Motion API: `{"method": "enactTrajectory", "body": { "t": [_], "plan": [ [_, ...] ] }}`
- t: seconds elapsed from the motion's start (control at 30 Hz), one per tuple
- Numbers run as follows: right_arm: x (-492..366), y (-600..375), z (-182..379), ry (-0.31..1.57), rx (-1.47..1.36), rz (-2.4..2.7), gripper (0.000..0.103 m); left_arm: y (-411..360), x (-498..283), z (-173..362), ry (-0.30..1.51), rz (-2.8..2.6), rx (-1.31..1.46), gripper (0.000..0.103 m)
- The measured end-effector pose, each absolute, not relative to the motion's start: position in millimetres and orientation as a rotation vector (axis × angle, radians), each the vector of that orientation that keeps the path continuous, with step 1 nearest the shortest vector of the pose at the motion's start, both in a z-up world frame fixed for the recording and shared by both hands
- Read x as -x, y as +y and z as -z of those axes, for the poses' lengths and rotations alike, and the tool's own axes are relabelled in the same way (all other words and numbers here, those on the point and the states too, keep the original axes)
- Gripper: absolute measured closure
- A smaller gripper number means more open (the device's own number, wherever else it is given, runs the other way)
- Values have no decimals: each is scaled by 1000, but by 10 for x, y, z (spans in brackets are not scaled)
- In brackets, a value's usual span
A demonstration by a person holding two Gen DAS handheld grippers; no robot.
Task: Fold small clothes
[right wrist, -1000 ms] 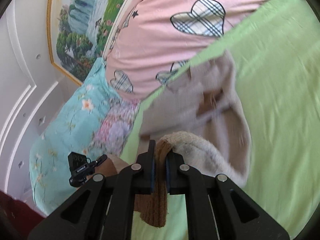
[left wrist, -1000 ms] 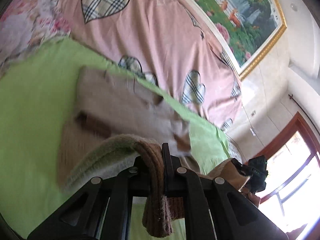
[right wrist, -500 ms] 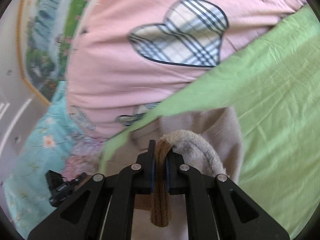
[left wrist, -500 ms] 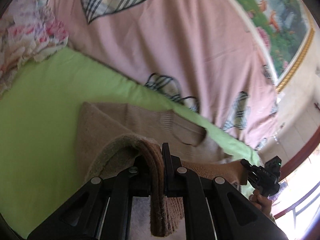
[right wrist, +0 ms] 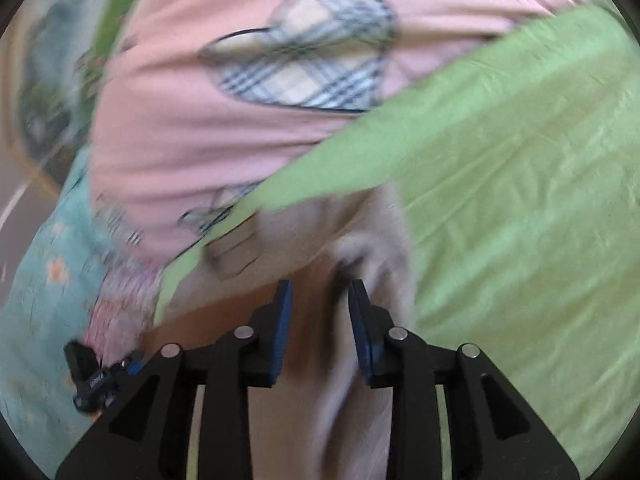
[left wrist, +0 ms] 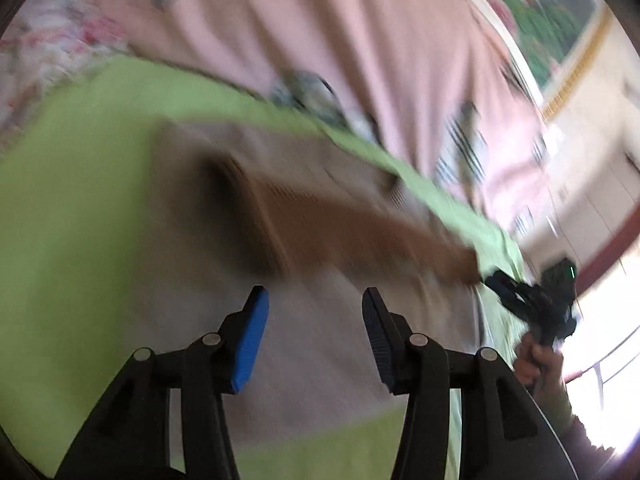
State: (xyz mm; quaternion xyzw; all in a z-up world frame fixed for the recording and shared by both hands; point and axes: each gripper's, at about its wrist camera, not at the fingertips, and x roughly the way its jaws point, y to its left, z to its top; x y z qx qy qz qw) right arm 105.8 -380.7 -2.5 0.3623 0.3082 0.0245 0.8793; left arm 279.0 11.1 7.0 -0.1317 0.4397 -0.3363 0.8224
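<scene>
A small beige knit garment (left wrist: 320, 216) with a brown ribbed hem lies folded over on the green sheet (left wrist: 72, 240). It also shows in the right wrist view (right wrist: 320, 240). My left gripper (left wrist: 315, 300) is open and empty just above the garment. My right gripper (right wrist: 320, 292) is open, with the garment's fold lying loose between and under its fingers. The right gripper also shows at the right of the left wrist view (left wrist: 532, 300), and the left gripper at the lower left of the right wrist view (right wrist: 100, 376). Both views are blurred by motion.
A pink quilt with plaid hearts (right wrist: 248, 80) lies behind the green sheet. A floral pillow (right wrist: 40, 280) is at the left of the right wrist view. A framed painting (left wrist: 532, 12) hangs on the wall, and a bright window (left wrist: 608, 352) is at the right.
Both grippers were shut on the garment's brown hem and carried it forward over the garment. Now both have opened and let the hem drop onto the garment.
</scene>
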Motion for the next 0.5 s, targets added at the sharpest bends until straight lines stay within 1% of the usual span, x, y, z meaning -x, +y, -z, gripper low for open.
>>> {"method": "enactTrajectory", "body": {
  "t": [0.07, 0.13, 0.2, 0.4, 0.5],
  "plan": [
    [-1129, -3407, 124, 749, -665, -166, 71, -105, -2703, 61, 985, 752, 224, 54],
    [-1251, -3099, 251, 846, -569, -223, 71, -270, -2749, 150, 992, 710, 141, 56],
    [-1400, -2990, 326, 889, -493, -213, 71, -239, -2948, 149, 994, 690, 178, 57],
    [-1832, -3447, 237, 831, -490, -25, 72, 67, -3652, -87, 909, 529, 284, 55],
    [-1925, -3767, 198, 765, -576, 64, 72, 178, -3948, -152, 872, 460, 345, 54]
  ]
}}
